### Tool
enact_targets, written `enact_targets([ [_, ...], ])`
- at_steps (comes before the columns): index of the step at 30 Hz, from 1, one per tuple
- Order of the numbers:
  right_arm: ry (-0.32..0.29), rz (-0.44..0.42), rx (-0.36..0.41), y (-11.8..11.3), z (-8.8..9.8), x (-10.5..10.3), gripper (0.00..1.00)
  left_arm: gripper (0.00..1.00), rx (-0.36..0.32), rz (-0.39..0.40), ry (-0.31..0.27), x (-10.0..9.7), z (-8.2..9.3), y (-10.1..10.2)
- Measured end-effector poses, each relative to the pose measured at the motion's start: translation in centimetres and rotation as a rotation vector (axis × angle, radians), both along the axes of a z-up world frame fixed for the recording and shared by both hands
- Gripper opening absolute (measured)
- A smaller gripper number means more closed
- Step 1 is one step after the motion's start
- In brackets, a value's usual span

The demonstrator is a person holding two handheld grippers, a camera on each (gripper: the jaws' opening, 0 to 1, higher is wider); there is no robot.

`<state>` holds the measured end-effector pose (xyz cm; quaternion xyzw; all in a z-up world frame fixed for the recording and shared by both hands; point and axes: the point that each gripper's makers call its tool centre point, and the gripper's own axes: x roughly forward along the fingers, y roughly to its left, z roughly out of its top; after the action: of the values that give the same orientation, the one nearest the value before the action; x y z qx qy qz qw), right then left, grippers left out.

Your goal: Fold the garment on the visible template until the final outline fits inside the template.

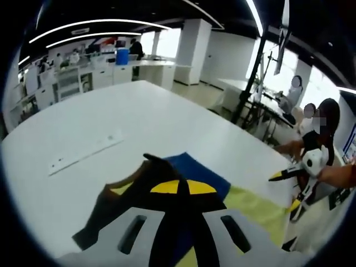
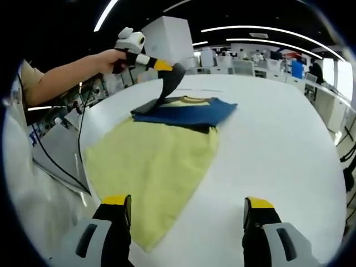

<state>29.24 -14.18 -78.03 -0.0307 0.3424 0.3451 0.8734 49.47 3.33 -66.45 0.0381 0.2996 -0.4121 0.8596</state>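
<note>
Nearest in my right gripper view, the right gripper (image 2: 186, 214) has its jaws spread wide and holds nothing, hovering over the near end of the yellow template (image 2: 150, 161), whose near corner runs behind the left jaw. Farther along the white table (image 2: 278, 144), the dark blue garment (image 2: 186, 113) lies folded on the template's far end. There my left gripper (image 2: 169, 68) is clamped on a lifted dark flap; in my left gripper view that cloth hides its fingertips.
</note>
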Motion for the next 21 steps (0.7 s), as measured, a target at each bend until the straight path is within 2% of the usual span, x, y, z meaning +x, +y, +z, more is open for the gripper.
enact_targets([
  [6, 0.008, -0.004, -0.002, -0.2, -0.3, -0.2, 0.82, 0.0, -0.005, -0.024, 0.006, 0.1, -0.2, -1.9],
  [21, 0.02, -0.018, 0.0, -0.8, -0.7, -0.2, 0.82, 0.0, 0.032, -0.096, 0.043, -0.1, -2.3, -6.0],
])
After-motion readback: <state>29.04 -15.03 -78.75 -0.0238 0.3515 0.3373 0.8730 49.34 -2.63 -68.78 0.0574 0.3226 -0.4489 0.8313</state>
